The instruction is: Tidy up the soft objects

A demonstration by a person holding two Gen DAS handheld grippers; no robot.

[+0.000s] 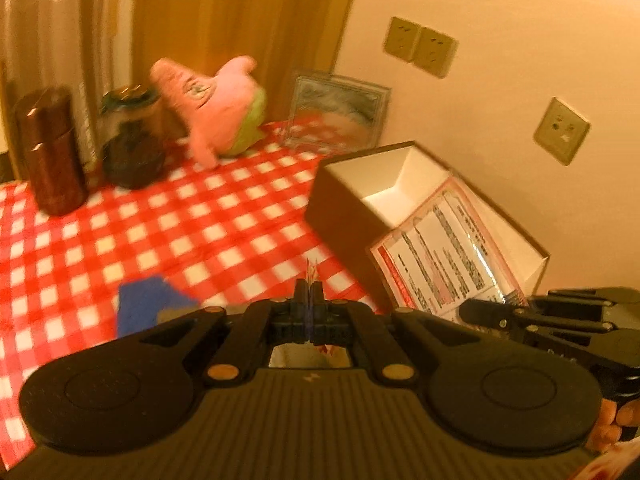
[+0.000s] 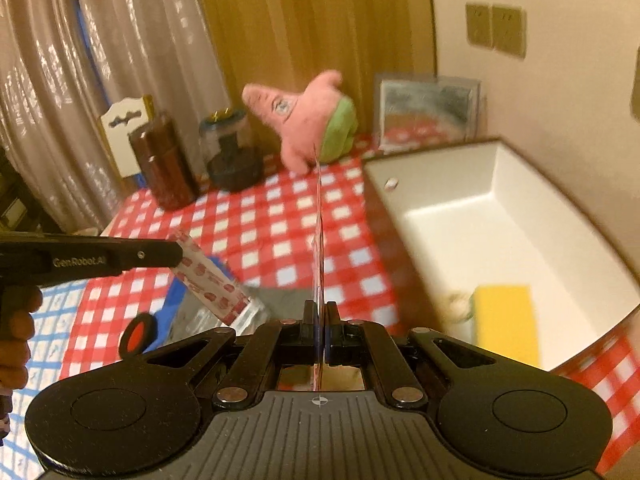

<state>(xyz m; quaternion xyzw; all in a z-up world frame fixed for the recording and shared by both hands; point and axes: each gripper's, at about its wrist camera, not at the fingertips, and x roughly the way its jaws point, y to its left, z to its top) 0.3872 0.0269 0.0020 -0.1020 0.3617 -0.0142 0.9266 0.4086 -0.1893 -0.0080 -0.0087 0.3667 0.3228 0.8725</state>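
My left gripper (image 1: 310,292) is shut on a thin packet that I see edge-on between its fingers. In the right wrist view it (image 2: 178,254) pinches a clear foil packet (image 2: 212,284) with red print. My right gripper (image 2: 320,312) is shut on a flat packet (image 2: 319,220), also edge-on. In the left wrist view that packet (image 1: 448,256) is white with a red border and hangs over the box (image 1: 340,200). Whether both hold one packet, I cannot tell. A pink star plush (image 1: 216,108) (image 2: 308,116) sits at the back. A yellow sponge (image 2: 504,320) lies in the box (image 2: 500,184).
The red checked tablecloth (image 1: 200,220) covers the table. At the back stand a brown cylinder (image 1: 52,152), a glass jar (image 1: 132,140) and a framed picture (image 1: 336,112). A blue cloth (image 1: 148,304) lies near the front. A round red-and-black object (image 2: 138,334) lies beside it.
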